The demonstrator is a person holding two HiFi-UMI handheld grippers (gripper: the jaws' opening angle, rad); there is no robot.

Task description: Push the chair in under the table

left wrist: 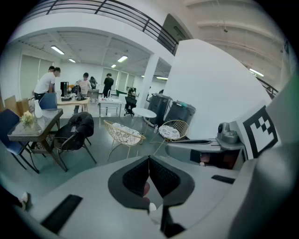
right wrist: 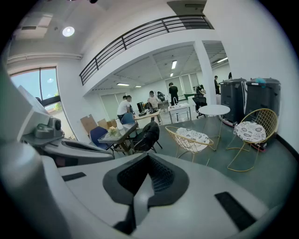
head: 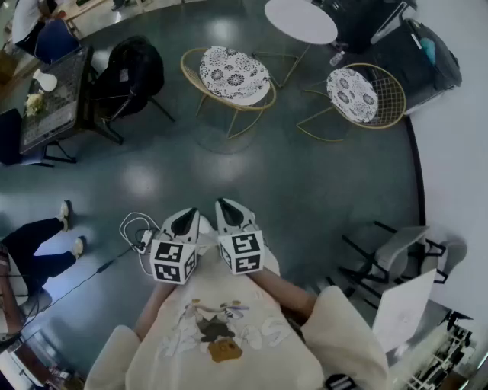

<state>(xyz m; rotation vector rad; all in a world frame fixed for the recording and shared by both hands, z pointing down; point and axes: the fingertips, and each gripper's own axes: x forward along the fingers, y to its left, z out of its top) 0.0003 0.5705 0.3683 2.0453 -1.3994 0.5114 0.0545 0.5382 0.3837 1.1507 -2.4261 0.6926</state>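
Dark grey-green polished floor (head: 305, 175) fills the head view, in an open office with white walls and a railed mezzanine. I hold both tools close to my cream sweatshirt (head: 221, 335), side by side and angled down toward the floor. The left gripper (head: 189, 215) is closed: in the left gripper view its dark ribbed pads (left wrist: 135, 177) meet along one line with nothing between them. The right gripper (head: 226, 206) is likewise closed and empty, with its pads (right wrist: 161, 175) meeting in the right gripper view. Neither tool touches any furniture. I cannot tell which chair the task means. At far left, a black chair draped with a dark jacket (head: 133, 72) stands just beside the right end of a dark rectangular table (head: 57, 95), pulled out from it, and a blue chair (head: 11, 137) sits at the table's near left corner. Farther right, a gold wire chair with a patterned round cushion (head: 232, 76) stands near a round white table (head: 301, 19) but not under it. A second gold wire chair (head: 358, 95) stands to the right of the first, also clear of that table. A white cable (head: 133, 225) lies coiled on the floor just left of the left gripper. A seated person's legs (head: 38, 244) show at the near left edge.
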